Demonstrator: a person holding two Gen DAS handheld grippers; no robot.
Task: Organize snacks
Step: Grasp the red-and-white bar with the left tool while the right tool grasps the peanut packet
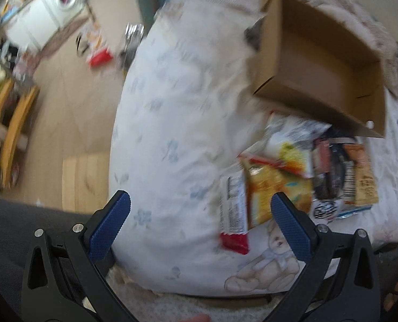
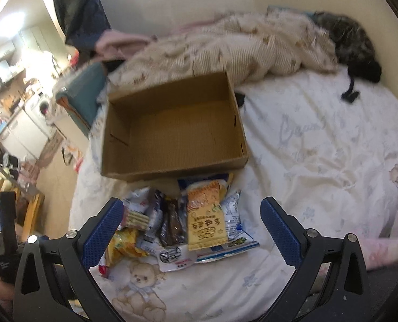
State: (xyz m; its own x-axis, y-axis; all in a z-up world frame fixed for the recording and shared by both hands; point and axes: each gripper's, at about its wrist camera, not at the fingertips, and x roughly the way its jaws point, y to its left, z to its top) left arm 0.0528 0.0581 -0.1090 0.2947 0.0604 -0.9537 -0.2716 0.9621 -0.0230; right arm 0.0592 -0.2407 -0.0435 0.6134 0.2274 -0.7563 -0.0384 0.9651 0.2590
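An empty brown cardboard box (image 2: 172, 128) sits open on the bed; it also shows in the left wrist view (image 1: 322, 64). A pile of snack packets lies on the sheet just in front of it: an orange packet (image 2: 204, 214), a yellow packet (image 2: 124, 244), dark bars (image 2: 172, 222) and a blue-white packet (image 2: 233, 214). In the left wrist view the pile (image 1: 293, 177) includes a red-ended bar (image 1: 232, 214). My right gripper (image 2: 192, 230) is open above the pile. My left gripper (image 1: 200, 225) is open, left of the pile, holding nothing.
The bed has a white sheet (image 2: 319, 147) with teddy bear prints. A crumpled beige blanket (image 2: 225, 45) and a dark furry shape (image 2: 349, 40) lie at the back. The floor (image 1: 73, 102) and wooden furniture (image 1: 8, 123) are left of the bed.
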